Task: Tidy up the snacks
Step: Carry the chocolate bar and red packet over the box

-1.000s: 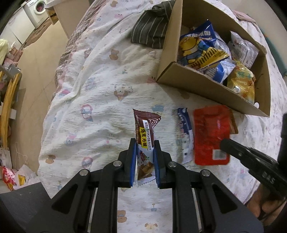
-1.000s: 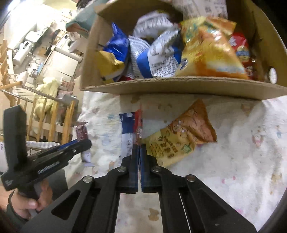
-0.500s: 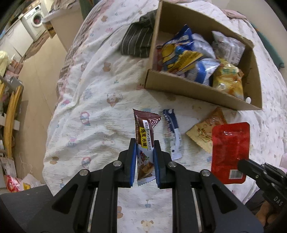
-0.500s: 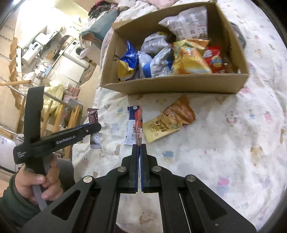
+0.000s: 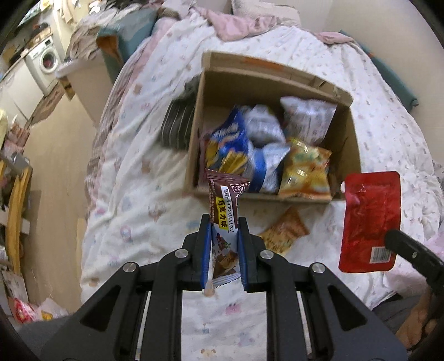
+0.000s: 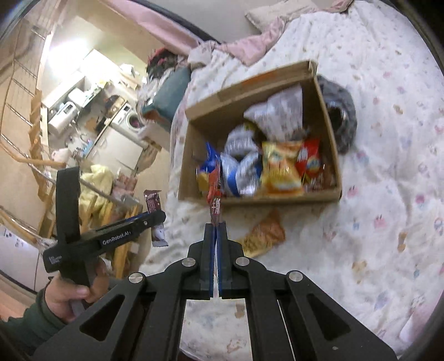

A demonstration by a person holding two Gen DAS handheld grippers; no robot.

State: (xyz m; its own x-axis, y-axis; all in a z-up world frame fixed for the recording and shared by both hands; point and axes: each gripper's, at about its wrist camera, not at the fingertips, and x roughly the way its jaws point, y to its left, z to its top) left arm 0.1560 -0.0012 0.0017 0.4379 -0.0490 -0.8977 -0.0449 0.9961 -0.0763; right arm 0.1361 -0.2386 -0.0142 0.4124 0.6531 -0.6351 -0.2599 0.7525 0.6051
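Observation:
My left gripper (image 5: 224,219) is shut on a brown chocolate wafer packet (image 5: 226,191), which sticks up above the near wall of the cardboard box (image 5: 194,144). My right gripper (image 6: 215,226) is shut on a flat red packet (image 6: 215,200), edge-on in its own view. In the left wrist view that red packet (image 5: 370,219) hangs in the air to the right of the box, broad side showing. The box (image 6: 277,198) holds several snack bags. An orange packet (image 5: 283,233) lies on the quilt in front of it. The left gripper (image 6: 158,216), held by a hand, carries the brown packet (image 6: 154,202).
A dark striped cloth (image 5: 177,125) lies against the box's left side, and a grey fuzzy item (image 6: 341,119) against its right. The bed's edge drops to the floor on the left, by a wooden rack (image 5: 16,200). Pink bedding (image 5: 236,25) is heaped behind the box.
Both grippers have risen off the quilt with their packets. The red packet left the bed and now hangs in the air. The whole box interior has come into view.

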